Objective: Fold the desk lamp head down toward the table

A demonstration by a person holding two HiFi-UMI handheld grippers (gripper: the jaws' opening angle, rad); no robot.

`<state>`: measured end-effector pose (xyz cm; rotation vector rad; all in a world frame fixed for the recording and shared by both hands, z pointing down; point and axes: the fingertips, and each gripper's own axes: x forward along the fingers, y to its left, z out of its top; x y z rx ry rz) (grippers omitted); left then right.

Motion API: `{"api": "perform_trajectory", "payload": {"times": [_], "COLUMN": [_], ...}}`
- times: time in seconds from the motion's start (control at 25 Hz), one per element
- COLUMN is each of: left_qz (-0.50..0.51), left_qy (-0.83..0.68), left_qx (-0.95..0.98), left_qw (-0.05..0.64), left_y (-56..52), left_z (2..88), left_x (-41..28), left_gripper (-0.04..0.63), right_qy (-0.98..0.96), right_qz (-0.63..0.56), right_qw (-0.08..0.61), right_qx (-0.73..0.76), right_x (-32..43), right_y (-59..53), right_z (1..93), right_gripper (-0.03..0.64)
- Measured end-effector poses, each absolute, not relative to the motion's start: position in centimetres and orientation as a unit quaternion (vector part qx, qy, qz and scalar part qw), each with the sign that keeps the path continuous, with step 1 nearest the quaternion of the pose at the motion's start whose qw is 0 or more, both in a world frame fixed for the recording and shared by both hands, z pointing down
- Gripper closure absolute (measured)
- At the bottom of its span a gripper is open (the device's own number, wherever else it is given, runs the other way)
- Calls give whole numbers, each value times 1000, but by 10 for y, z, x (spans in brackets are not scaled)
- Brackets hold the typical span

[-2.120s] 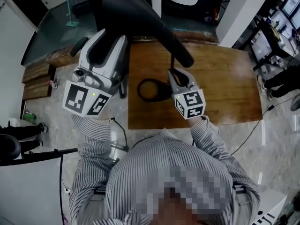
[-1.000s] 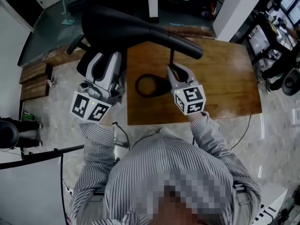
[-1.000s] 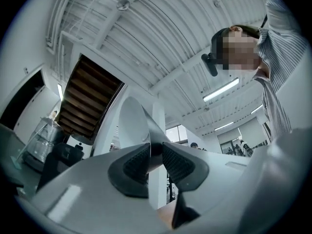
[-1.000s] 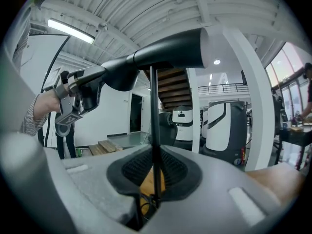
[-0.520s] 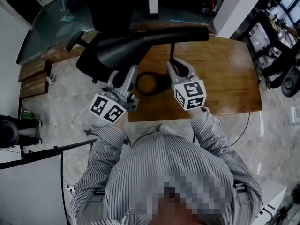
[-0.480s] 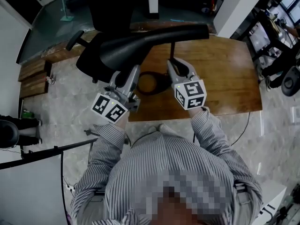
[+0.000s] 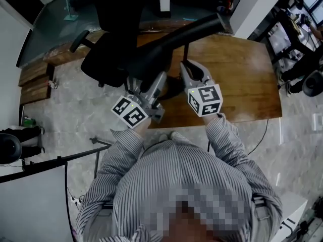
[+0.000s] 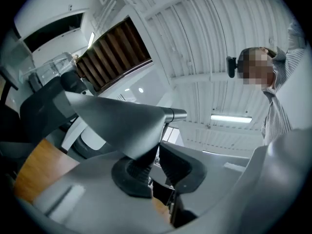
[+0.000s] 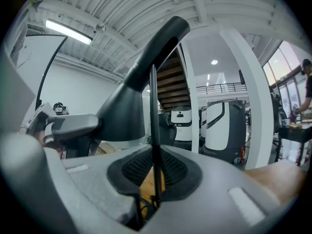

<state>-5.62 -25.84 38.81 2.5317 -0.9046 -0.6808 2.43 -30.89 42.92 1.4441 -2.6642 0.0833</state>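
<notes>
Head view: the marble floor [image 7: 65, 110] fills the left side, and on it stands a brown wooden table [image 7: 242, 84] straight ahead of the person. A black office chair [image 7: 108, 59] stands at the table's left end. The person's striped shirt [image 7: 171, 185] fills the lower part of the frame, with both sleeves reaching forward.

The black lamp head [image 7: 171, 42] lies as a long cone across the table's left part. Its narrow neck is toward the far right and its wide mouth is toward the near left, sloping down to the left and above the tabletop.

The left gripper [image 7: 157, 84] meets the wide mouth at the table's near left edge. In the left gripper view its jaws are closing, with the rim of the cone between them, and the dark pads [image 8: 130, 172] press on that rim from both sides.

The right gripper [image 7: 187, 70] sits just to its right, roughly level. In the right gripper view its jaws stand narrow, clamped on the thin black stem [image 7: 186, 53], which rises straight up between them to the cone's neck.

The dark lamp base [image 7: 174, 88] shows only in part on the table between the two grippers.
</notes>
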Motion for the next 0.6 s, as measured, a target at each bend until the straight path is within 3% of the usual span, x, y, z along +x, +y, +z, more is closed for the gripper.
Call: {"api": "perform_trajectory", "payload": {"times": [0.32,0.6], "left_qz": [-287,-293], "left_qy": [-297,-297], "left_qx": [880,879], "left_qw": [234,232], "left_y": [-259,-260], "left_z": [400,401], "left_x": [-34,-32], "left_gripper": [554,554], "right_qy": [-881,-887], "right_qz": [26,19], "right_qw": [55,54], "right_qx": [469,459], "right_x": [24,25], "right_y": [-309,-308], "right_z": [429,428], "right_gripper": [575,574]}}
